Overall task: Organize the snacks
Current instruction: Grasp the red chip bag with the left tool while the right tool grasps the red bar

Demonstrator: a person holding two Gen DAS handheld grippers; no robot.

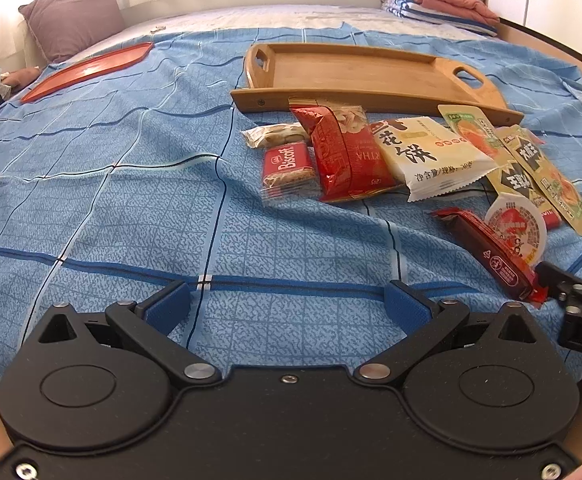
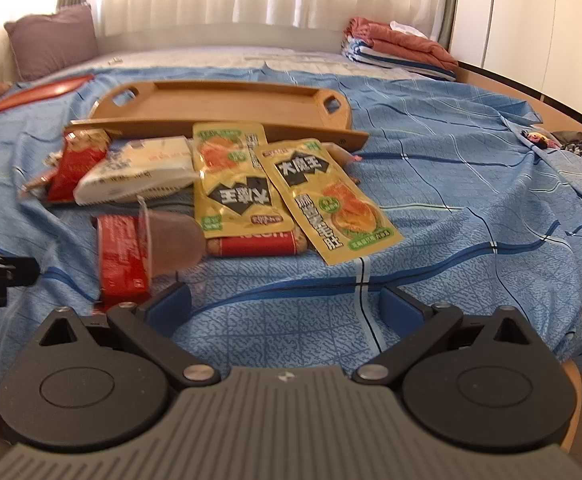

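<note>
A pile of snack packets lies on the blue bedspread in front of an empty wooden tray [image 1: 355, 68] [image 2: 219, 100]. It includes a red Biscoff pack [image 1: 289, 166], a red pouch [image 1: 343, 152], a white packet [image 1: 427, 152] [image 2: 139, 172], two yellow packets [image 2: 235, 184] [image 2: 331, 200], a dark red bar [image 1: 487, 256] [image 2: 121, 256] and a small jelly cup [image 1: 517, 232] [image 2: 175, 240]. My left gripper [image 1: 289, 308] is open and empty, short of the pile and to its left. My right gripper [image 2: 285, 304] is open and empty, just in front of the yellow packets.
An orange-red tray [image 1: 87, 70] [image 2: 39, 94] lies at the far left of the bed. A purple pillow [image 1: 73, 16] leans at the back left. Folded blankets [image 1: 439, 0] [image 2: 399, 48] sit at the back right. The bed's wooden edge [image 2: 531, 96] runs along the right.
</note>
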